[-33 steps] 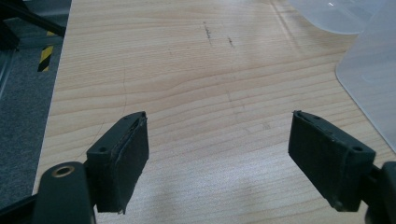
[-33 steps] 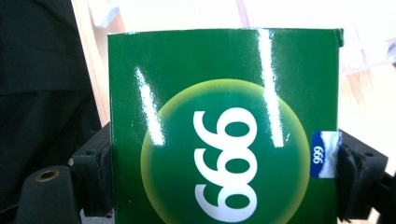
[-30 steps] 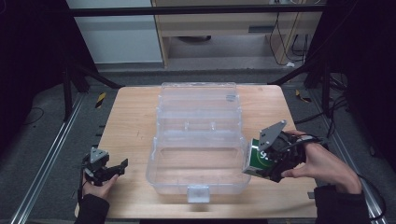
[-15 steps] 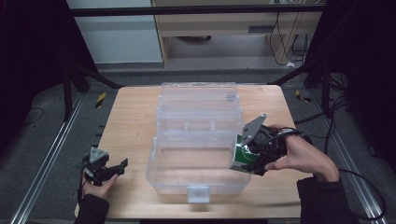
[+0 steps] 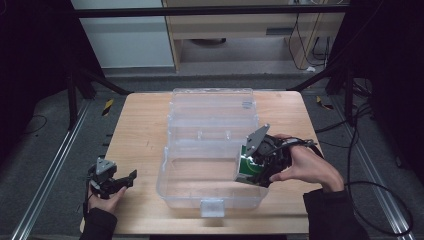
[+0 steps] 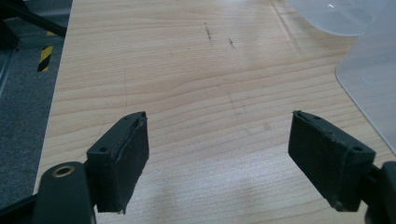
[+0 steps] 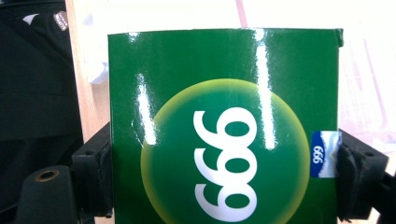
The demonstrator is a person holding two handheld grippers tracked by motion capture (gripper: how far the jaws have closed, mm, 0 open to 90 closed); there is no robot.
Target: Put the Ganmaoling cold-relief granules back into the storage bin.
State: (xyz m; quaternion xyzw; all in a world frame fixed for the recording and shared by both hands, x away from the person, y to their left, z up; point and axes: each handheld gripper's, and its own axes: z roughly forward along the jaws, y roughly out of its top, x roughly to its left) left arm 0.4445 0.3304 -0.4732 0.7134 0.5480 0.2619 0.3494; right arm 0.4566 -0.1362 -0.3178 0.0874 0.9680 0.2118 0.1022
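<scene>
Over the clear bin's [image 5: 210, 200] right side, right gripper [image 5: 252, 167] pinching a green box [image 7: 224, 130] by its edges, tilted for lowering inside. Left of the bin, left gripper [image 5: 117, 181] resting spread and empty on the table [image 6: 187, 70], out of the way.

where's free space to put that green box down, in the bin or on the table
The clear bin looks empty, so its floor left of the green box in the right gripper is free. The bare table between the bin's left wall and the open left gripper is free too. It's tight around the right hand.
</scene>
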